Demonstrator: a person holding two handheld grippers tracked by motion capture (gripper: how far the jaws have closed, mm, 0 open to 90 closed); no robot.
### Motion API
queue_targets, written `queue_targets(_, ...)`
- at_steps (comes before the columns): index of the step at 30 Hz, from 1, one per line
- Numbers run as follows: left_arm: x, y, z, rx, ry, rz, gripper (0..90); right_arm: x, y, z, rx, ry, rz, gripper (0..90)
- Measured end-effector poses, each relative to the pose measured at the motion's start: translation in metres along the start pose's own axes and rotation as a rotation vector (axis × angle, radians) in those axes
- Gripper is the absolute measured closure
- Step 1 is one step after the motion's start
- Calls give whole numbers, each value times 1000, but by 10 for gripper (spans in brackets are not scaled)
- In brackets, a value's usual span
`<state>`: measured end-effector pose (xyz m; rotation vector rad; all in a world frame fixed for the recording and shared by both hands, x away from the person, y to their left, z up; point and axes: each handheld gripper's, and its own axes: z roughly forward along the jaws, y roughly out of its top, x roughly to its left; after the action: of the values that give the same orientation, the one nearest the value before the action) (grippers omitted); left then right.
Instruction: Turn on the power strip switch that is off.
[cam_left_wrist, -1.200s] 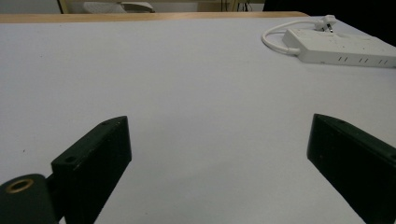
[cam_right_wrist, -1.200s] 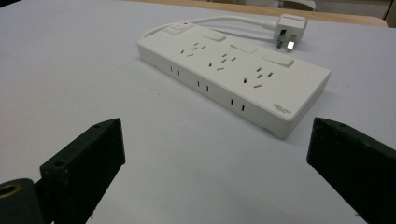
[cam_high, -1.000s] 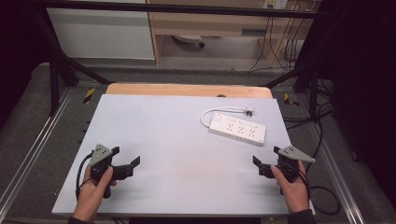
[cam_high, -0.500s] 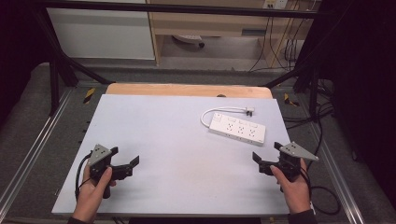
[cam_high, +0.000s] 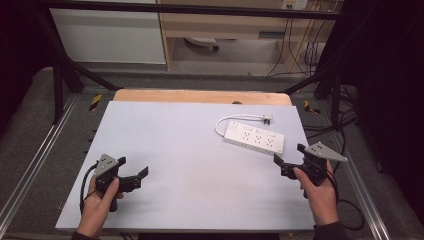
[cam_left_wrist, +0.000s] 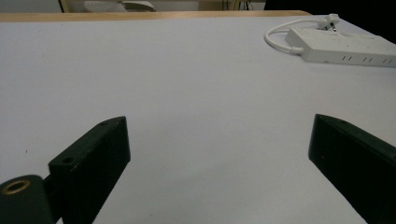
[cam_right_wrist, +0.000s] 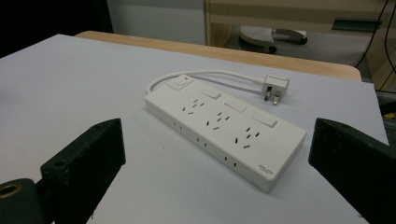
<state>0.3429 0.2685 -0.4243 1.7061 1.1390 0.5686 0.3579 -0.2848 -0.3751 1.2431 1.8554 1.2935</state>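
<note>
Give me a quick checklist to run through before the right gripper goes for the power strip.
1. Right gripper open: ok, jaws stand wide apart.
2. Right gripper empty: ok, nothing between the jaws.
3. Power strip lying flat on the table: ok.
4. Path from right gripper to strip free: ok, bare table between them.
5. Cord and plug out of the way: ok, they lie behind the strip's far side, plug resting on the table.
6. Left gripper out of the way: ok, open and empty at the table's near left.

White power strip (cam_high: 254, 136) lying flat, table's far right, cord (cam_high: 239, 119) looped, unplugged
</note>
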Motion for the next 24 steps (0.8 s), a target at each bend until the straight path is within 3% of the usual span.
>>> queue_targets(17,-7,-4,4,39,-4,36,54,-10,22,18,-26,14,32,42)
queue_targets(24,-5,-4,5,48,7,23,54,-19,28,27,-30,7,85,59)
